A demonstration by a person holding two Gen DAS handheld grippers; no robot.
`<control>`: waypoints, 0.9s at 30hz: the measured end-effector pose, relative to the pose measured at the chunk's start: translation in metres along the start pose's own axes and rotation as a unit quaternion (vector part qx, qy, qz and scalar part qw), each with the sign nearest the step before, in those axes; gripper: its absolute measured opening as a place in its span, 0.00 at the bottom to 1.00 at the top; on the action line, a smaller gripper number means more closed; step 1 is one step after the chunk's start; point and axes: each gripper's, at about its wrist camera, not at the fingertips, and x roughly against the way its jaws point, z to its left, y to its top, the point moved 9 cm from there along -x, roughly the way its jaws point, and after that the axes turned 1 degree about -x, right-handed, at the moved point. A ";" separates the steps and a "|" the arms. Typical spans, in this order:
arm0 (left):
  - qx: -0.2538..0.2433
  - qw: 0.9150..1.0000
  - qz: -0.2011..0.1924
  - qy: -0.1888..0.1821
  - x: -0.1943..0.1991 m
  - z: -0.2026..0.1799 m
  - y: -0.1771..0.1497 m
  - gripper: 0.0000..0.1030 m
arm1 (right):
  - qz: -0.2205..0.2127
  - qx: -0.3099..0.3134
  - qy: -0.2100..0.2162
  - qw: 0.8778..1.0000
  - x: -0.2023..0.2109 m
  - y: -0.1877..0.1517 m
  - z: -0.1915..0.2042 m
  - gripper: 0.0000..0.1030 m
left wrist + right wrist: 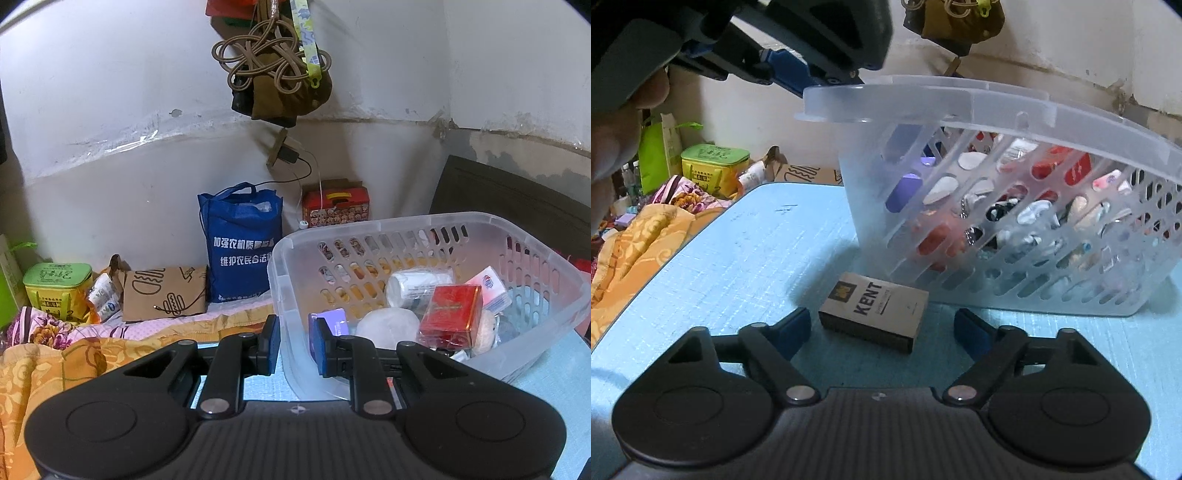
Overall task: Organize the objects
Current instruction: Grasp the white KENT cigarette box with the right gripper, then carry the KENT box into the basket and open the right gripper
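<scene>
Kent cigarette pack [873,315] lying flat on blue tabletop [746,258], lower centre of right wrist frame, just in front of translucent basket [1015,221]. Pack's long axis running upper left to lower right, skewed across your right gripper [882,330]. Jaws standing wide, flanking pack, pads apparently not touching it, nothing held. You're angling right gripper down at pack.

Your left gripper [294,343] pinching basket's near rim, jaws nearly closed, tilting basket; same gripper showing upper left of right wrist frame. Right hand nearer pack.
</scene>
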 end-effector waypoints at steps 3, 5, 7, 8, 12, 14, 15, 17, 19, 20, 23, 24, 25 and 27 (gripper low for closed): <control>-0.002 1.000 -0.001 -0.001 0.000 -0.001 0.000 0.23 | -0.007 0.002 0.005 1.000 -0.003 0.003 0.000 0.66; -0.004 1.000 -0.002 0.001 0.000 -0.001 -0.001 0.23 | -0.009 -0.004 0.017 1.000 0.000 0.002 -0.002 0.65; -0.005 1.000 -0.002 0.002 0.000 -0.002 -0.001 0.23 | -0.010 -0.009 0.029 0.999 0.003 0.001 -0.005 0.65; -0.005 1.000 -0.003 0.002 0.000 -0.002 -0.001 0.23 | -0.008 -0.005 0.027 1.000 0.004 0.001 -0.005 0.65; -0.005 1.000 -0.003 0.002 0.001 -0.002 -0.001 0.23 | -0.008 -0.002 0.030 1.000 0.014 -0.002 -0.013 0.65; -0.006 1.000 -0.003 0.002 0.001 -0.002 -0.001 0.23 | -0.011 -0.003 0.036 0.999 0.022 -0.005 -0.021 0.65; -0.006 1.000 -0.002 0.003 0.001 -0.001 -0.001 0.23 | -0.011 0.000 0.032 0.999 0.026 -0.007 -0.025 0.65; -0.006 1.000 -0.002 0.004 0.001 -0.001 -0.001 0.23 | -0.018 0.003 0.028 0.999 0.035 -0.010 -0.034 0.65; -0.006 1.000 -0.002 0.003 0.001 -0.001 -0.001 0.24 | -0.019 0.002 0.021 1.000 0.044 -0.016 -0.045 0.65; -0.005 1.000 -0.002 0.001 0.001 -0.001 -0.001 0.24 | -0.022 -0.002 0.015 1.000 0.050 -0.019 -0.052 0.65; -0.002 1.000 -0.002 -0.002 0.000 -0.001 0.000 0.24 | -0.042 -0.020 -0.005 0.999 0.077 -0.024 -0.070 0.65; -0.002 1.000 -0.002 -0.001 0.000 -0.002 0.000 0.24 | -0.053 -0.028 -0.007 0.998 0.088 -0.023 -0.076 0.65; -0.003 1.000 -0.002 0.000 0.000 -0.002 0.000 0.24 | -0.065 -0.033 -0.008 0.997 0.100 -0.022 -0.080 0.65; -0.007 1.000 -0.003 0.003 0.000 -0.003 -0.001 0.24 | -0.097 -0.042 -0.007 0.994 0.127 -0.015 -0.087 0.65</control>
